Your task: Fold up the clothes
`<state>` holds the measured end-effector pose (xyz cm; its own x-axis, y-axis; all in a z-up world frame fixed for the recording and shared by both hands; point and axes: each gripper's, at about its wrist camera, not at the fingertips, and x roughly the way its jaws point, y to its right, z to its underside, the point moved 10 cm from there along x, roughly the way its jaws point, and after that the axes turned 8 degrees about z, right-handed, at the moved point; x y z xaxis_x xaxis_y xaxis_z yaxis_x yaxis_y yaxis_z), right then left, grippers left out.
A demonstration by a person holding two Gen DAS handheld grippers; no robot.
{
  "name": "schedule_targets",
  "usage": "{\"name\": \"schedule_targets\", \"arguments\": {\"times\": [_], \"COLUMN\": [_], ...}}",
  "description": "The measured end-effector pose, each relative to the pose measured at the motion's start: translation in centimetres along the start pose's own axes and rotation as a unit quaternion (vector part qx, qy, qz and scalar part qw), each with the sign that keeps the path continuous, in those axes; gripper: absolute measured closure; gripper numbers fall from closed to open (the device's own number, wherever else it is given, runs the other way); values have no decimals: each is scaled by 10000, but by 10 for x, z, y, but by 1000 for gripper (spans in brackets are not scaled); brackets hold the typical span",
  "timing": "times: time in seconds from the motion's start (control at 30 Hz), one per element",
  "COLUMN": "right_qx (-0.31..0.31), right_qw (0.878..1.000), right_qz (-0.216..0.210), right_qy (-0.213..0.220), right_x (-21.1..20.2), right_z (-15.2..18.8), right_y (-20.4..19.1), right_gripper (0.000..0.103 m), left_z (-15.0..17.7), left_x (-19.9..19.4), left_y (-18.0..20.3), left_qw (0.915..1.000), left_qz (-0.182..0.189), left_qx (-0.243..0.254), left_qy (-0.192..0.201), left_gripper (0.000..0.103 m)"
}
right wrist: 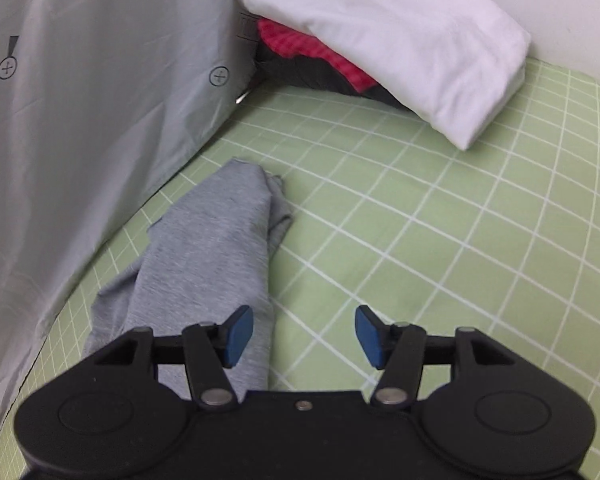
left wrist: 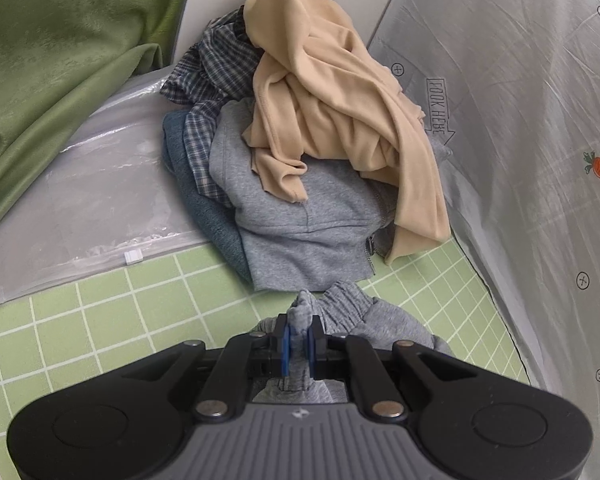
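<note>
your left gripper (left wrist: 299,342) is pinching a bunched fold of the grey garment (left wrist: 360,316), its blue pads (left wrist: 286,346) pressed tight on the cloth, and the rest of that garment spills to the right of the fingers over the green checked sheet (left wrist: 112,320). just ahead of it sits the unfolded pile: a grey zip hoodie (left wrist: 300,236) at the bottom, a beige top (left wrist: 332,92) draped over it, a blue plaid shirt (left wrist: 204,80) and a blue knit piece (left wrist: 216,216) to the left. your right gripper (right wrist: 304,336) stands spread with nothing between its pads; the grey garment (right wrist: 212,240) lies under and ahead of the left finger, reaching forward along the grey printed sheet (right wrist: 100,100). farther ahead and to the right rests a folded white garment (right wrist: 400,40) on top of red cloth (right wrist: 300,48).
</note>
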<state>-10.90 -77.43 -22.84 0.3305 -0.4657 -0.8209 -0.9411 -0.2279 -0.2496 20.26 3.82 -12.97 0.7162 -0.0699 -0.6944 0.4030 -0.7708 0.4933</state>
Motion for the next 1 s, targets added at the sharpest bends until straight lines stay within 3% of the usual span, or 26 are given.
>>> {"name": "schedule_targets", "arguments": {"times": [0.17, 0.27, 0.33, 0.4, 0.43, 0.57, 0.77, 0.87, 0.93, 1.0], "right_qx": [-142, -284, -397, -521, -597, -800, -583, -501, -489, -470], "right_qw": [9995, 9992, 9988, 9979, 9976, 9960, 9902, 9885, 9911, 9954], "right_qz": [-207, -128, -174, -268, -272, -377, -710, -525, -200, 181], "right_qy": [-204, -234, -233, -283, -227, 134, 1055, 1325, 1225, 817], "right_x": [16, 26, 30, 31, 29, 5, -96, -134, -136, -119], "right_z": [13, 14, 14, 13, 11, -2, -39, -41, -30, -8], "right_y": [-16, -29, -38, -45, -47, -52, -35, -10, 12, 37], "right_gripper": [45, 52, 65, 94, 100, 102, 102, 102, 102, 102], "left_z": [4, 5, 6, 6, 6, 0, -28, -33, -25, -9], "left_x": [0, -1, -1, -1, -1, -4, -41, -60, -62, -55], "left_y": [-7, -8, -9, -10, -10, -6, -1, -9, -23, -46], "left_qw": [9999, 9999, 9998, 9997, 9997, 9999, 9992, 9986, 9990, 9993], "left_qz": [-92, -117, -125, -129, -130, -138, 197, 174, 47, -205], "left_qx": [-93, -118, -147, -183, -189, -16, 43, 69, -36, -219], "left_qy": [-40, -29, -21, -18, -23, 60, 335, 488, 440, 230], "left_gripper": [94, 94, 94, 94, 94, 94, 95, 95, 95, 95]}}
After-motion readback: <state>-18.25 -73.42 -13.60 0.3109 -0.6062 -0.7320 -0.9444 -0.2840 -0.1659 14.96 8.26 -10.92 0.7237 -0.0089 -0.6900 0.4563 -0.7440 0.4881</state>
